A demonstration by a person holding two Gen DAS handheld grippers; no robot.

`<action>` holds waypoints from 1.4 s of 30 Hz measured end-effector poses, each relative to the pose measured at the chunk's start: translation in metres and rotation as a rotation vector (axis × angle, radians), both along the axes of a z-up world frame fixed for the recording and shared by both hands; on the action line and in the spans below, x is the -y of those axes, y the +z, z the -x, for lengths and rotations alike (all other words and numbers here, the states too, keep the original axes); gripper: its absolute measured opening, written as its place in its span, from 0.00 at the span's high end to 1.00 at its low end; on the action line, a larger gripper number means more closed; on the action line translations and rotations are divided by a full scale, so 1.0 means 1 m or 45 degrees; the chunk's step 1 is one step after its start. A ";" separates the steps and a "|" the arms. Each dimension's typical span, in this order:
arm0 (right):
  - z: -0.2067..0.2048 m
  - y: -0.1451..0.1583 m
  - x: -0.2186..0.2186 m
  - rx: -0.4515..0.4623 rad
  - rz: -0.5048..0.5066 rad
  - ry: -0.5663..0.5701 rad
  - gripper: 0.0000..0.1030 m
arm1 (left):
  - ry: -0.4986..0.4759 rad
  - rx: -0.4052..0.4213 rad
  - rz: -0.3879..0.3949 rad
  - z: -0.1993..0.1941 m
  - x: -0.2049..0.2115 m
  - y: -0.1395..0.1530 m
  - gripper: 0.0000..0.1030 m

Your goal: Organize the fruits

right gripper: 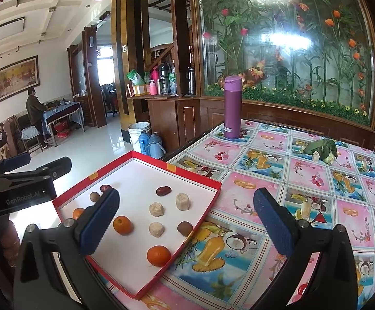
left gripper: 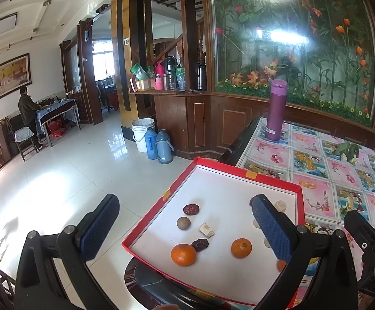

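A shallow red box lid [left gripper: 177, 180] [right gripper: 203, 179] with a white floor sits at the table's left corner, overhanging the edge. Inside lie three small oranges [left gripper: 183, 254] [left gripper: 241, 248] [right gripper: 159, 255], dark red dates [left gripper: 191, 209] [right gripper: 163, 191], brown round longans [left gripper: 183, 223] [right gripper: 185, 228] and pale cut pieces [right gripper: 156, 209] [left gripper: 206, 230]. My left gripper [left gripper: 185, 230] is open, hovering over the lid's near left part with nothing between its fingers. My right gripper [right gripper: 187, 222] is open over the lid's right rim, holding nothing.
A purple flask [left gripper: 275, 109] [right gripper: 232, 107] stands at the table's far edge. A green leafy vegetable [right gripper: 320, 150] lies on the patterned tablecloth [right gripper: 304, 196]. Left of the table are tiled floor [left gripper: 66, 178], a white bucket [left gripper: 142, 134] and two blue thermoses [left gripper: 164, 146]. A person stands far left.
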State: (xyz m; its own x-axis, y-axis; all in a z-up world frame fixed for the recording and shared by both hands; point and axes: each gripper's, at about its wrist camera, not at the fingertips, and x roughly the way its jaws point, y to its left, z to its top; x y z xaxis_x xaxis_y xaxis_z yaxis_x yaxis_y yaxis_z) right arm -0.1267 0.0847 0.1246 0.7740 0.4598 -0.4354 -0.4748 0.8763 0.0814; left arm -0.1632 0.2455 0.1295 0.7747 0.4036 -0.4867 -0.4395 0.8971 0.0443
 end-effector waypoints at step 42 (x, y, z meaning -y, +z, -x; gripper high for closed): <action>-0.004 0.001 -0.002 0.008 -0.001 -0.005 0.00 | -0.013 0.000 0.020 0.003 0.008 0.002 0.00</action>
